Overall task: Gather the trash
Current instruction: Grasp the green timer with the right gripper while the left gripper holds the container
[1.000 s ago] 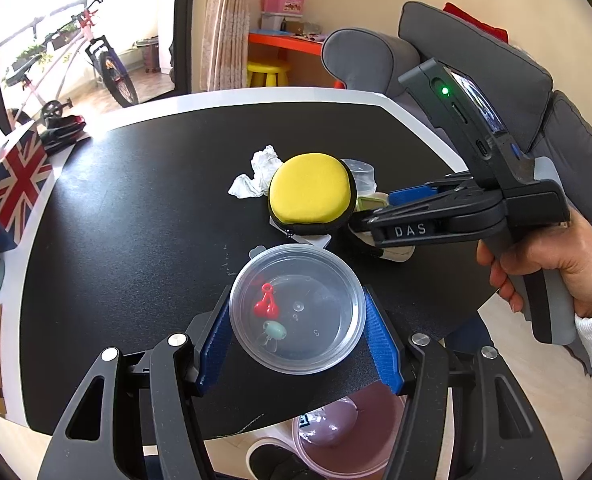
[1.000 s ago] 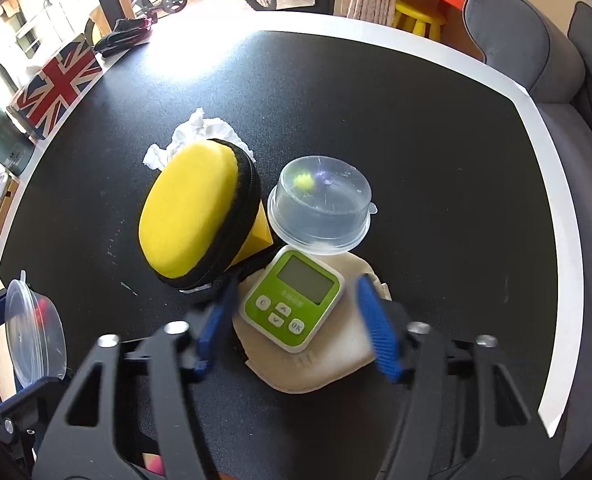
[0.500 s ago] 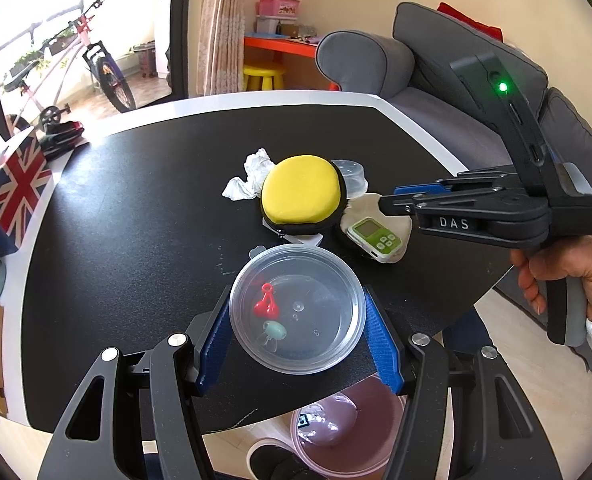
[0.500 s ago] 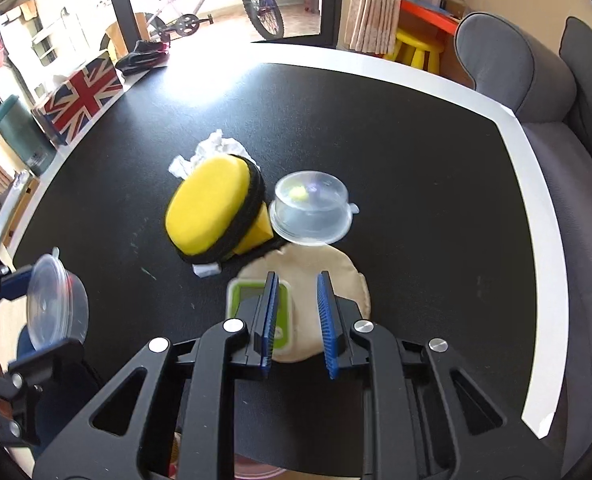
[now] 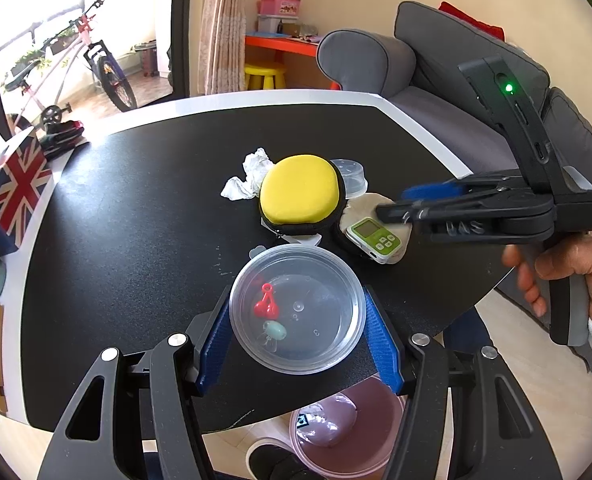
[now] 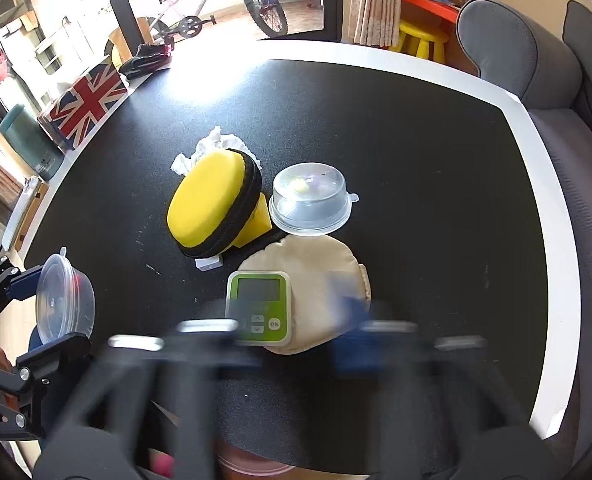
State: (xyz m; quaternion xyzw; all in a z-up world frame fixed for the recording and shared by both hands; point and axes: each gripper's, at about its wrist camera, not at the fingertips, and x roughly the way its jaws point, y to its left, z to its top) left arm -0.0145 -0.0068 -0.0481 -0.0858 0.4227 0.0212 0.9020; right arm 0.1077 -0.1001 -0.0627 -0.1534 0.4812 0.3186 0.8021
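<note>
Left gripper (image 5: 298,334) fingers pinch clear lidded tub (image 5: 297,309) above near edge of black worktop (image 5: 136,216). Right gripper (image 6: 296,336) fingers opening, blurred, nothing between them, over green timer (image 6: 261,306) on beige pad (image 6: 320,276). Crumpled tissue (image 5: 248,178) behind yellow case (image 5: 301,194).

A black table (image 6: 416,152) with a white rim is carrying a crumpled white tissue (image 6: 210,148), a yellow zip case (image 6: 208,204) lying just in front of it, an upturned clear cup (image 6: 310,204) beside the case, and a beige pad (image 6: 324,276) bearing a green timer (image 6: 260,306); a Union Jack box (image 6: 86,104) is sitting at the far left edge
</note>
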